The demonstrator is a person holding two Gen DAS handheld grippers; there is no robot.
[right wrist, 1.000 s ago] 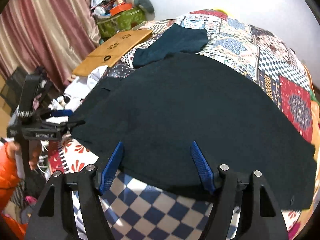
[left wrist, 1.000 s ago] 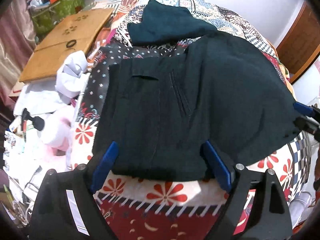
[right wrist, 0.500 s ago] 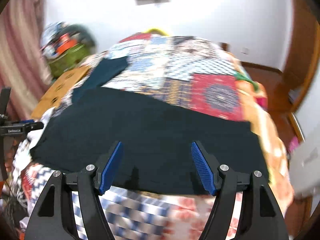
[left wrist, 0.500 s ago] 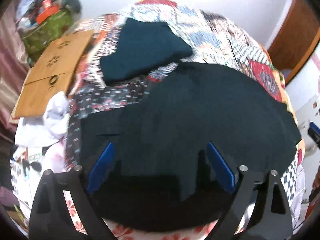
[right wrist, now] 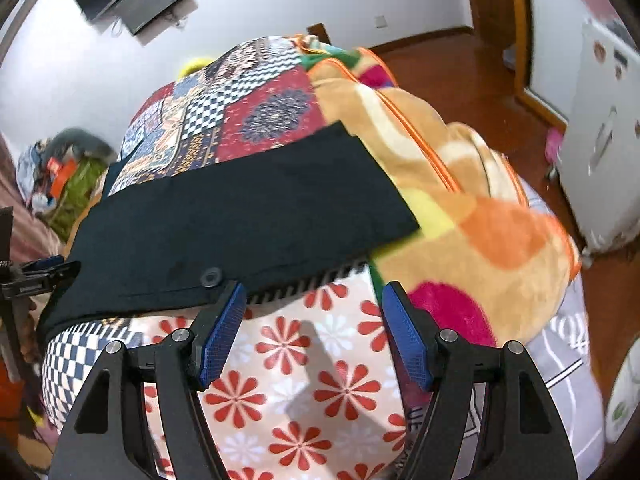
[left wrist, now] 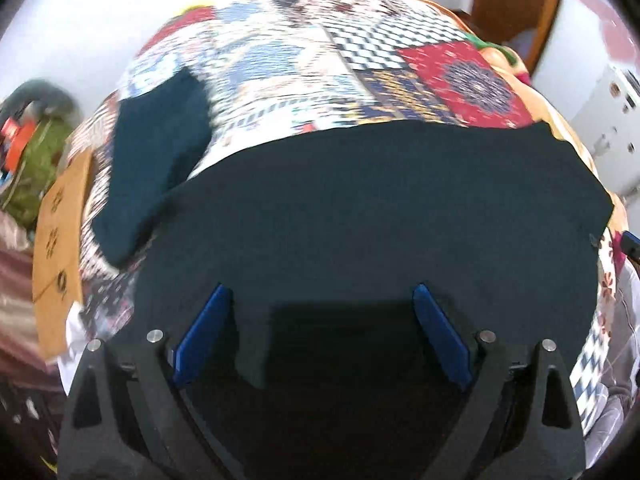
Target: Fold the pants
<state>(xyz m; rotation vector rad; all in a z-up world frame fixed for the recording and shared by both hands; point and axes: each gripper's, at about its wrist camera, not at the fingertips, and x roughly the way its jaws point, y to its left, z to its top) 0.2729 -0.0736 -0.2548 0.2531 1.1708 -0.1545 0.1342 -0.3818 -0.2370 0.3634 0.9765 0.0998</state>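
Pants laid flat along near edge of bed, folding barely begun.
One dark pants (left wrist: 380,208) is spread lengthwise across the patchwork bed (left wrist: 360,52); one already-folded dark garment (left wrist: 156,152) is seen toward the bed's left edge. Left gripper (left wrist: 320,336) is held spread over the cloth, nothing pinched. Right gripper (right wrist: 312,332) is spread too, empty, just beside the pants' buttoned near corner. Cross folds are judged still left. One orange blanket (right wrist: 460,200) is bunched at the right edge.

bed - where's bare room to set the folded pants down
Free: the patchwork quilt beyond the pants, right of the folded dark garment; also the flowered sheet under the right tongs. Crowded: the orange blanket heaped right.
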